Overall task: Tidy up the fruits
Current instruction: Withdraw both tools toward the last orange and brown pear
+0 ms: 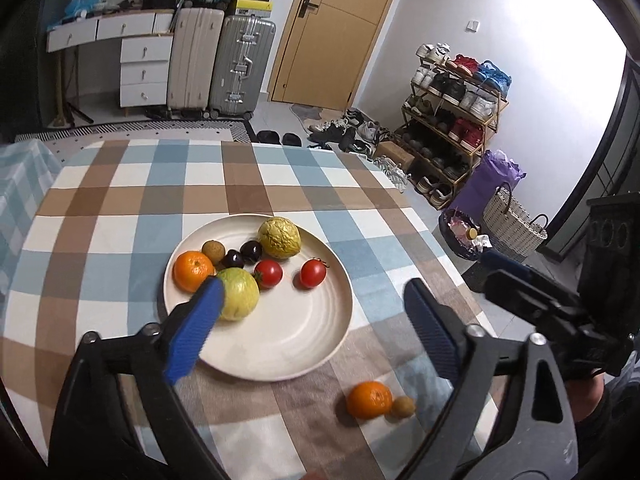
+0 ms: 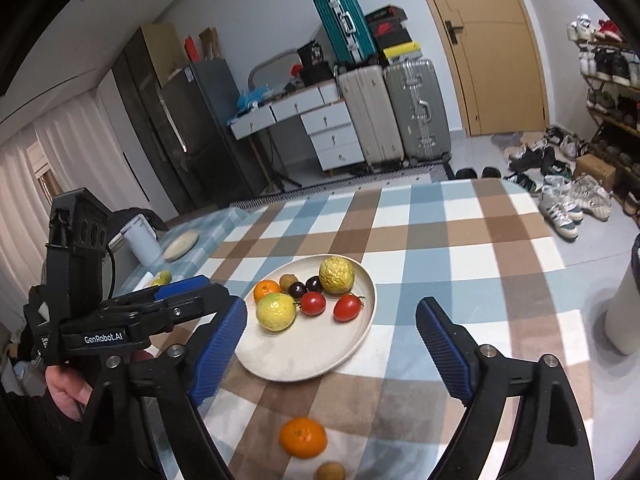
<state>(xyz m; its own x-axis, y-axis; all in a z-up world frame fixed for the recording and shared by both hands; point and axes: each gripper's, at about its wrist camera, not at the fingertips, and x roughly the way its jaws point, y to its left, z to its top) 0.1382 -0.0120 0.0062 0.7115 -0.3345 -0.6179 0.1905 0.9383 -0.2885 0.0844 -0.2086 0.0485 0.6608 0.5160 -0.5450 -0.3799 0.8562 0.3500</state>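
Orange (image 2: 303, 437) sits on the cloth near the plate (image 2: 320, 360), longan (image 2: 331, 471) beside it. Right gripper (image 2: 331, 350) spread, left gripper (image 1: 316, 328) spread too. You grip its middle gently (rind soft, rolls).

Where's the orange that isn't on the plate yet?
The loose orange lies on the checked tablecloth in front of the plate, on its near side, with a small brown fruit right beside it; both wrist views show it.
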